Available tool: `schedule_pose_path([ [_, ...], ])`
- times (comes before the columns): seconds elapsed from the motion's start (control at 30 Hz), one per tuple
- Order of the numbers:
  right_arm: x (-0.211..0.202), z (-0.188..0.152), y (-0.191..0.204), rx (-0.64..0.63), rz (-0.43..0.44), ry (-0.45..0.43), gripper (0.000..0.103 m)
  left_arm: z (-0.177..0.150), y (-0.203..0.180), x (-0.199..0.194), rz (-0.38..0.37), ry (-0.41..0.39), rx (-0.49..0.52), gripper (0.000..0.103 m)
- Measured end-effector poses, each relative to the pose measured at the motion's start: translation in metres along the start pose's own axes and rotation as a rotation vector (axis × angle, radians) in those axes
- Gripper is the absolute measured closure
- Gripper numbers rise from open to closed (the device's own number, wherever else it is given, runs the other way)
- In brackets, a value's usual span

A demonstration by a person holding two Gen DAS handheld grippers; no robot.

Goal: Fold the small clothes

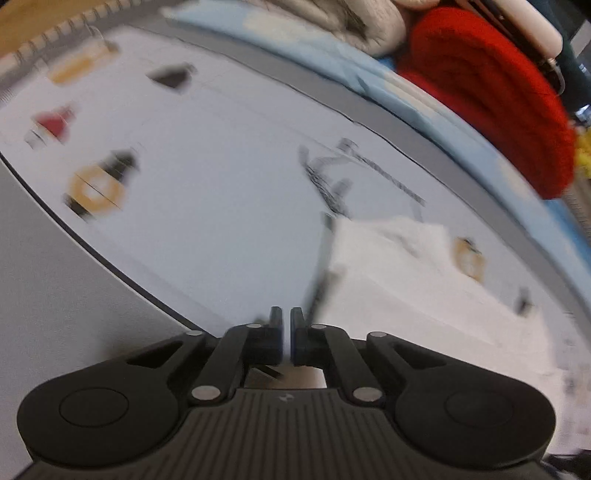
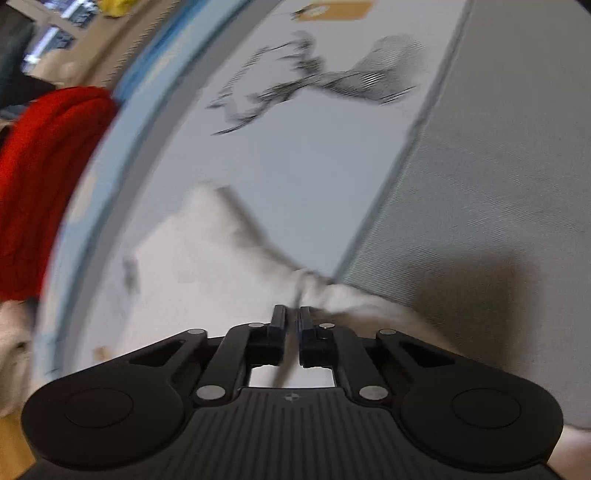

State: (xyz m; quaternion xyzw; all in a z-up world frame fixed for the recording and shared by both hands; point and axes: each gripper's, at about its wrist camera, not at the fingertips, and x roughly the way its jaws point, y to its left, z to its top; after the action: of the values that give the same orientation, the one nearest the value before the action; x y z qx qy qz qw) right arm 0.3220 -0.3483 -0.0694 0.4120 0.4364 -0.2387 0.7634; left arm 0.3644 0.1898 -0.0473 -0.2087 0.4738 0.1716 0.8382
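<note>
A small white garment (image 1: 417,266) with small printed motifs lies on a pale printed sheet (image 1: 207,177); it also shows in the right wrist view (image 2: 207,258). My left gripper (image 1: 286,321) is shut at the garment's dark-trimmed near corner; the cloth between the pads is only faintly visible. My right gripper (image 2: 291,319) is shut on a bunched edge of the white garment, which stretches away to the left. Both views are motion-blurred.
A folded red knit (image 1: 491,99) lies beyond the sheet, also in the right wrist view (image 2: 44,177). A light blue cloth (image 1: 369,70) and cream clothes (image 1: 354,22) are piled behind. Grey fabric surface (image 2: 498,184) lies beside the sheet.
</note>
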Motion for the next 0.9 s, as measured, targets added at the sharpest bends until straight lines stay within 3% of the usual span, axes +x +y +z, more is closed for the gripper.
schedule_pose_path([
  [0.07,-0.007,0.001,0.001,-0.014,-0.085,-0.061,0.088,0.004,-0.010,-0.013,0.014,-0.089,0.066,0.098],
  [0.13,-0.023,0.002,0.004,-0.033,-0.092,-0.160,0.088,0.005,-0.018,-0.024,-0.068,-0.140,0.082,0.096],
  [0.23,-0.044,0.002,0.018,-0.100,0.054,-0.286,0.088,0.002,-0.022,-0.011,-0.237,-0.038,0.034,0.093],
  [0.3,-0.038,0.003,0.032,-0.178,0.193,-0.225,0.082,-0.005,-0.022,0.008,-0.247,0.069,0.012,0.093],
  [0.33,-0.031,0.004,0.035,-0.189,0.227,-0.172,0.082,-0.009,-0.023,0.019,-0.212,0.125,0.019,0.091],
  [0.4,-0.011,0.005,0.032,-0.170,0.164,-0.084,0.082,-0.013,-0.020,0.033,-0.169,0.181,0.029,0.091],
  [0.47,0.010,0.008,0.022,-0.143,-0.005,-0.028,0.079,-0.010,-0.017,0.032,-0.186,0.175,-0.002,0.090],
  [0.5,0.015,0.012,0.014,-0.103,-0.028,-0.016,0.060,-0.006,-0.017,0.027,-0.195,0.144,-0.010,0.083],
  [0.53,0.015,0.016,0.010,-0.062,-0.035,-0.019,0.059,-0.002,-0.016,0.021,-0.197,0.106,-0.011,0.066],
  [0.6,0.003,0.021,0.017,-0.109,-0.064,-0.117,0.060,0.004,-0.017,0.013,-0.171,0.038,0.002,0.052],
  [0.67,-0.011,0.025,0.029,-0.179,-0.029,-0.236,0.059,0.009,-0.016,0.016,-0.150,0.032,0.003,0.051],
  [0.7,-0.012,0.027,0.033,-0.204,0.010,-0.248,0.057,0.009,-0.015,0.022,-0.150,0.051,-0.004,0.051],
  [0.8,0.007,0.030,0.041,-0.269,0.074,-0.147,0.053,0.010,-0.013,0.036,-0.148,0.102,-0.021,0.051],
  [0.9,0.030,0.027,0.038,-0.286,0.028,-0.036,0.053,0.009,-0.017,0.045,-0.140,0.111,0.009,0.052],
])
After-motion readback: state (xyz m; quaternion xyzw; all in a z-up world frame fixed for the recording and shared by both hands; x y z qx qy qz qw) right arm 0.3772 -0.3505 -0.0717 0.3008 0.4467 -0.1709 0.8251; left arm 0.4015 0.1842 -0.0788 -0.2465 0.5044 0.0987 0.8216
